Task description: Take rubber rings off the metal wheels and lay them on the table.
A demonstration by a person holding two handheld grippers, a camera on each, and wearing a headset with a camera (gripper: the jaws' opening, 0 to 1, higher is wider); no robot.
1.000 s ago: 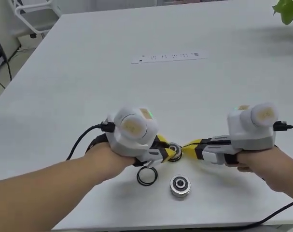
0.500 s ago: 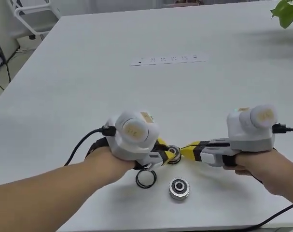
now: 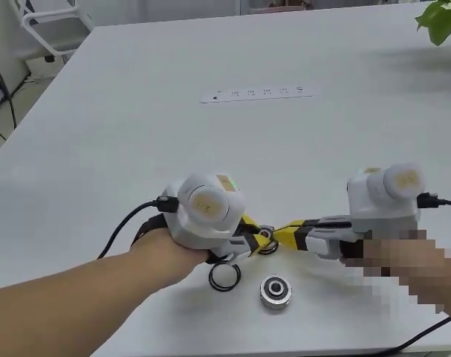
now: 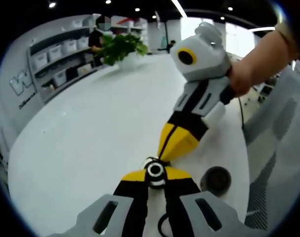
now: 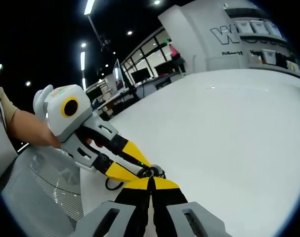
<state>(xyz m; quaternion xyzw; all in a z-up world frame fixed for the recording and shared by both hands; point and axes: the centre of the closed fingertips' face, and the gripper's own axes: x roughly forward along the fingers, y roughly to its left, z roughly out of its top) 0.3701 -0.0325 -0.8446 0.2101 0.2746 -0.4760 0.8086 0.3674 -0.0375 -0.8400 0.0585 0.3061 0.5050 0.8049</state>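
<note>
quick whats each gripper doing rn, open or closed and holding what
left gripper: closed on the small metal wheel.
right gripper: closed, tips against that wheel's rim; whether they pinch anything cannot be told.

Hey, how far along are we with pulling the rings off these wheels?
Done: one ring lies loose on the table. In hand: the left gripper clamps a wheel while the right gripper, shut, pinches at its rim. Left: that wheel's ring, then the second wheel near the table edge; whether it wears a ring is unclear.
</note>
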